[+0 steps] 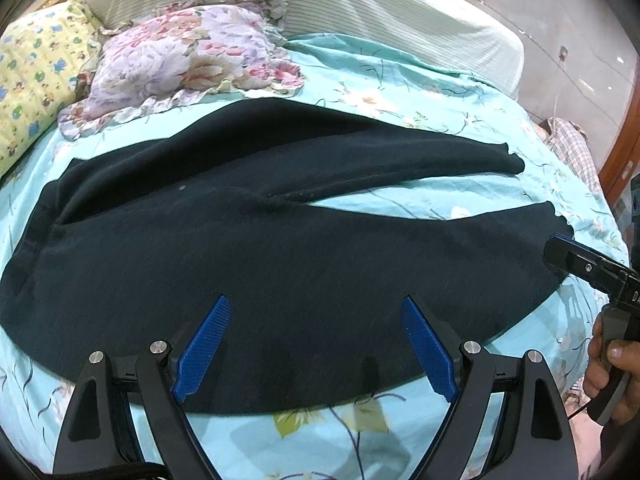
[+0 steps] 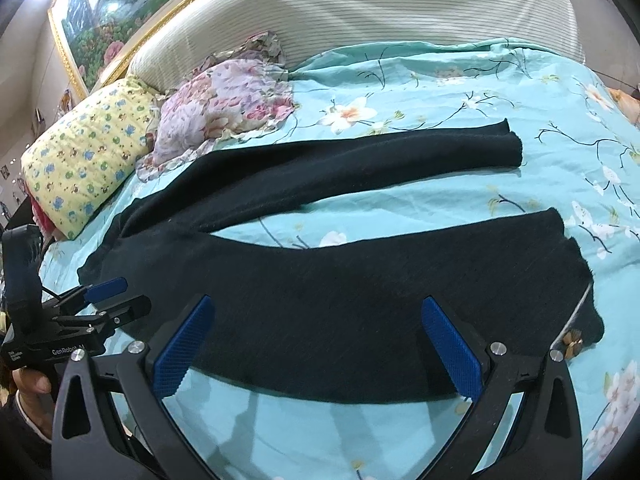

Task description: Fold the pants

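Note:
Black pants (image 1: 248, 248) lie spread flat on the bed, waistband at the left, two legs apart and running right; they also show in the right wrist view (image 2: 340, 288). My left gripper (image 1: 316, 304) is open and empty, hovering over the near leg close to the waist end. My right gripper (image 2: 316, 308) is open and empty over the near leg toward its cuff (image 2: 576, 256). The right gripper also shows in the left wrist view (image 1: 560, 252), and the left gripper in the right wrist view (image 2: 124, 292).
The bed has a turquoise floral sheet (image 1: 400, 96). A floral pillow (image 1: 188, 52) and a yellow patterned pillow (image 1: 36, 80) lie beyond the waist end. A striped headboard (image 2: 360, 12) stands behind. A small brown item (image 2: 572, 346) lies by the near cuff.

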A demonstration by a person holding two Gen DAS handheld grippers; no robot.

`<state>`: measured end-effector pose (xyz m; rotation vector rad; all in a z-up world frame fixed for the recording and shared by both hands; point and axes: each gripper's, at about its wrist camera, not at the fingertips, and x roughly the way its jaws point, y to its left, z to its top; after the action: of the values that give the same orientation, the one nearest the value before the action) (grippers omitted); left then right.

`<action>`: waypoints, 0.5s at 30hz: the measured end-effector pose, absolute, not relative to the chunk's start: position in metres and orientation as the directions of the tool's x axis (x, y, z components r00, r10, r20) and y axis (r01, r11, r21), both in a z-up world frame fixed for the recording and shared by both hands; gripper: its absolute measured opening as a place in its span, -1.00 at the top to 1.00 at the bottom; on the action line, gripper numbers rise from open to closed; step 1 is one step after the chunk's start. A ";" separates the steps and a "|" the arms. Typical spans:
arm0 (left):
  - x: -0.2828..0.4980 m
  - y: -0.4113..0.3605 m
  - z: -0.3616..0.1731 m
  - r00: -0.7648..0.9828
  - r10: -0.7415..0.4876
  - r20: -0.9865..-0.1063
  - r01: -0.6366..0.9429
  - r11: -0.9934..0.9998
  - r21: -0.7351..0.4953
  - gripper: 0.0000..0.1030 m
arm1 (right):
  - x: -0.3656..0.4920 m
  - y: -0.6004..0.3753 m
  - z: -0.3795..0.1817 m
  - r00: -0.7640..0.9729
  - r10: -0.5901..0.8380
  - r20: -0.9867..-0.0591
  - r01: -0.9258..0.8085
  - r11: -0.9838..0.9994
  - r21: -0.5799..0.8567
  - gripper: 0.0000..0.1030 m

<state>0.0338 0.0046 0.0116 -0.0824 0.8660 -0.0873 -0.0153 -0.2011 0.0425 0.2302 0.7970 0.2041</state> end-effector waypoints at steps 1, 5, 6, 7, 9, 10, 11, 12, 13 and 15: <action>0.036 0.003 0.013 0.645 -0.114 -0.755 0.048 0.993 -0.108 -0.71 | -0.014 -0.203 0.043 0.689 0.266 -0.674 -0.095 0.955 0.280 -1.00; 0.050 0.002 0.018 0.649 -0.134 -0.749 0.065 0.991 -0.121 -0.71 | -0.007 -0.211 0.048 0.705 0.262 -0.659 -0.096 0.956 0.277 -1.00; 0.056 0.002 0.019 0.646 -0.142 -0.750 0.072 0.990 -0.125 -0.71 | -0.004 -0.214 0.049 0.704 0.260 -0.661 -0.094 0.957 0.276 -1.00; 0.060 0.002 0.020 0.645 -0.147 -0.750 0.080 0.989 -0.126 -0.71 | -0.002 -0.215 0.050 0.695 0.257 -0.671 -0.088 0.957 0.275 -1.00; 0.070 0.001 0.025 0.650 -0.143 -0.746 0.090 0.990 -0.112 -0.71 | 0.006 -0.219 0.051 0.681 0.253 -0.687 -0.080 0.958 0.274 -1.00; 0.074 0.001 0.026 0.653 -0.141 -0.745 0.093 0.990 -0.106 -0.71 | 0.010 -0.223 0.052 0.681 0.251 -0.688 -0.076 0.959 0.274 -1.00; 0.079 0.001 0.029 0.654 -0.142 -0.743 0.099 0.990 -0.102 -0.71 | 0.014 -0.225 0.053 0.674 0.250 -0.695 -0.071 0.959 0.276 -1.00; 0.085 0.001 0.031 0.655 -0.145 -0.741 0.107 0.989 -0.099 -0.71 | 0.019 -0.229 0.054 0.672 0.247 -0.698 -0.067 0.959 0.275 -1.00; 0.092 0.001 0.034 0.655 -0.147 -0.741 0.112 0.989 -0.097 -0.71 | 0.023 -0.233 0.055 0.672 0.246 -0.699 -0.064 0.959 0.276 -1.00; 0.104 0.001 0.037 0.653 -0.152 -0.742 0.126 0.988 -0.092 -0.71 | 0.033 -0.242 0.058 0.668 0.248 -0.701 -0.057 0.957 0.285 -1.00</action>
<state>0.1042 0.0010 0.0375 -0.0330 0.8448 -0.1573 0.0334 -0.2421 0.0582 0.2481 0.8228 0.1738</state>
